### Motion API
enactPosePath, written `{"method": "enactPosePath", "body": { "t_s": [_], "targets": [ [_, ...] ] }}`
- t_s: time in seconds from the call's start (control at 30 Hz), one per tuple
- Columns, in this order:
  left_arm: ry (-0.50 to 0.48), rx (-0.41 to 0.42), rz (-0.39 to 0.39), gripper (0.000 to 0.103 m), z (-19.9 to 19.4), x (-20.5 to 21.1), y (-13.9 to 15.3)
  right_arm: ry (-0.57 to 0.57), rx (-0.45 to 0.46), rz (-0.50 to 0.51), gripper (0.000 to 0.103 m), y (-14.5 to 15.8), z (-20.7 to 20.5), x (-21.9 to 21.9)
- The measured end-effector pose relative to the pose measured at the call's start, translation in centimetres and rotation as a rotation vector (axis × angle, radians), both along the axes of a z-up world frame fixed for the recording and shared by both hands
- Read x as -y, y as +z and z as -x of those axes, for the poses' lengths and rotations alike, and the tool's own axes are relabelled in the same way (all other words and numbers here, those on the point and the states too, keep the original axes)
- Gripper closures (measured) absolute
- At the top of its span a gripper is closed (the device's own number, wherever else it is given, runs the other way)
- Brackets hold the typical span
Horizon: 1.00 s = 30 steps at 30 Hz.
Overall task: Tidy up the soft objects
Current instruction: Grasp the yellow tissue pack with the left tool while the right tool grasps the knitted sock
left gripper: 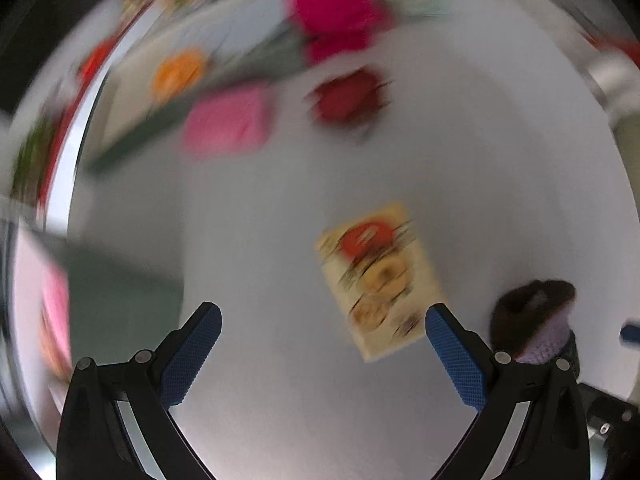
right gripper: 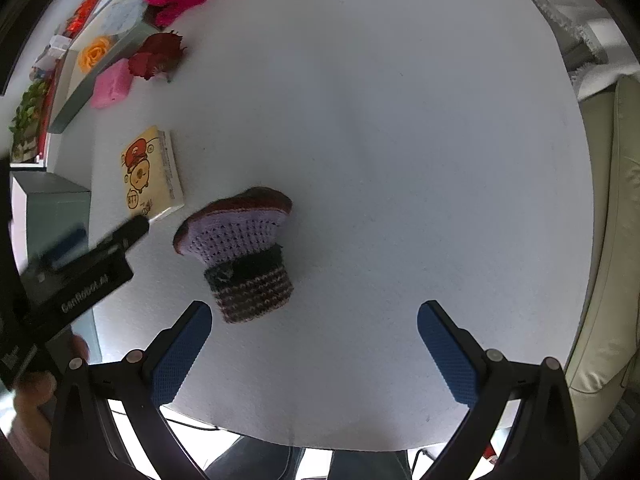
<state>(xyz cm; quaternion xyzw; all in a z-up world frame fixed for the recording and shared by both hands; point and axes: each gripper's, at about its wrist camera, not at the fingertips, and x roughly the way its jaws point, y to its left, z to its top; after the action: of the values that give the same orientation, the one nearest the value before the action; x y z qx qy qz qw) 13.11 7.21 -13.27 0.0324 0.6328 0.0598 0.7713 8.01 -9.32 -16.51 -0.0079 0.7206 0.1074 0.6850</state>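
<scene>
A crocheted mushroom with a lilac and brown cap and a striped stem lies on the white table, just ahead of my open, empty right gripper. It also shows at the right of the blurred left wrist view. My left gripper is open and empty above the table, with a yellow cartoon tissue pack ahead of it, also in the right wrist view. Farther off lie a pink soft block, a dark red fabric flower and a magenta fluffy item.
A shallow box holding an orange flower stands at the table's far left. A grey-green box sits at the left edge. The left gripper's body reaches in from the left. A cream sofa is to the right.
</scene>
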Motion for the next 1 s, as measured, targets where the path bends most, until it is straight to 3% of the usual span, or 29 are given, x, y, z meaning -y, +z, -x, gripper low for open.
{"method": "enactPosePath", "body": {
  "t_s": [0.07,0.13,0.27,0.37,0.53,0.77,0.9,1.0],
  "targets": [
    [-0.118,0.014,-0.024,0.0,0.2,0.4,0.4,0.003,-0.001,0.001,0.0,0.2,-0.1,0.0],
    [-0.154,0.007,-0.009,0.0,0.4,0.9,0.0,-0.005,-0.005,-0.002,0.0,0.3,-0.1,0.5],
    [0.018,-0.06,0.05,0.0,-3.7,-1.5,-1.3,-0.048,-0.012,-0.001,0.0,0.1,-0.4,2.0],
    [0.124,-0.158,0.03,0.0,-5.1,-1.9,-3.5,-0.073,-0.018,-0.003,0.0,-0.1,-0.5,2.7],
    [0.159,-0.2,0.035,0.0,-2.3,-0.4,-4.4,-0.067,-0.014,0.0,0.0,0.1,-0.4,2.6],
    [0.221,-0.21,0.075,0.0,3.0,-2.3,-4.5,-0.032,-0.015,-0.013,0.0,-0.3,-0.9,0.7],
    [0.225,-0.197,0.077,0.0,3.1,-3.9,-5.0,0.038,-0.002,-0.005,0.0,-0.5,-1.0,-1.4],
    [0.205,-0.178,0.059,0.0,2.8,-2.3,-4.5,0.084,0.001,0.012,0.0,-1.2,-1.6,-3.2]
  ]
}}
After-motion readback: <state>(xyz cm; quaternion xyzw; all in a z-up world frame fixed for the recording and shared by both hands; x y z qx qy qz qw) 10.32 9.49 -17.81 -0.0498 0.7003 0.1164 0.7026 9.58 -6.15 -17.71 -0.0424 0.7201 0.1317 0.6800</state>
